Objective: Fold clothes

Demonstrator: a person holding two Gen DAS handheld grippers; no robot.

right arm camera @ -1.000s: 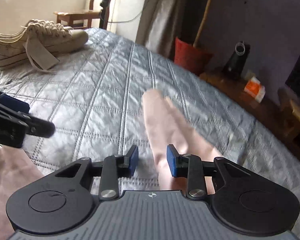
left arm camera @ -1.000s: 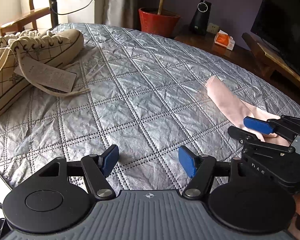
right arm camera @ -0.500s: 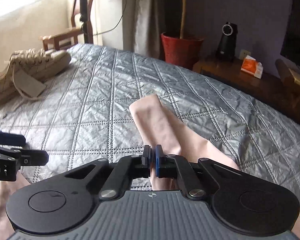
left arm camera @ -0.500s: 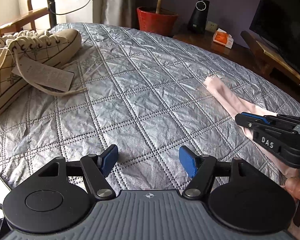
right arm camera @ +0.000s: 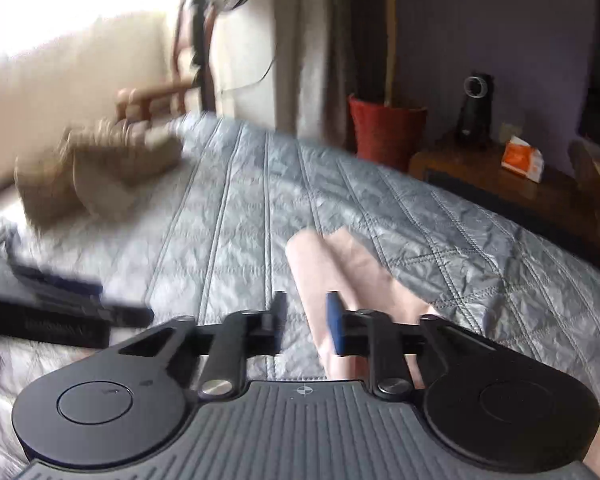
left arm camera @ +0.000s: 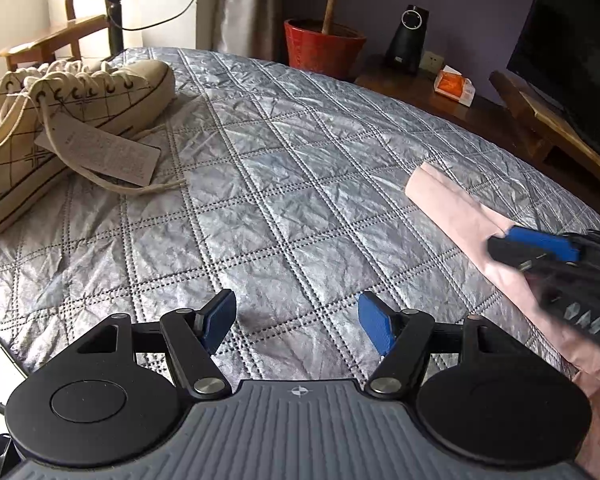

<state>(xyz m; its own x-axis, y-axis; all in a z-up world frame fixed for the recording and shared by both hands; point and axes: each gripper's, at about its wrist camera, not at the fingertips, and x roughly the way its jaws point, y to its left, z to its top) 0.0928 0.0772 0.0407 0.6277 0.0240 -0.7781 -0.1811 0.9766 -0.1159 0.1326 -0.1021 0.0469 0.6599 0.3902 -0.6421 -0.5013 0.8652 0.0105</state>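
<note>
Silver quilted bedding [left arm camera: 284, 208] is carrying a pink garment [right arm camera: 332, 276] near its right edge. Left gripper [left arm camera: 296, 316] is hovering wide open, holding nothing. Right gripper [right arm camera: 306, 320] is opening its jaws over the cloth, apparently releasing; next likely calls for regrasping an edge.

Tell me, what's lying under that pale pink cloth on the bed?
The pink cloth lies on the silver quilted bedspread, which shows all around it. Anything directly beneath the cloth is covered from view.

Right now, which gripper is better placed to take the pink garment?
Right. The right gripper sits directly over the pink garment, fingers opening with no cloth gripped. The left gripper stands open over bare quilt, off to one side.
</note>
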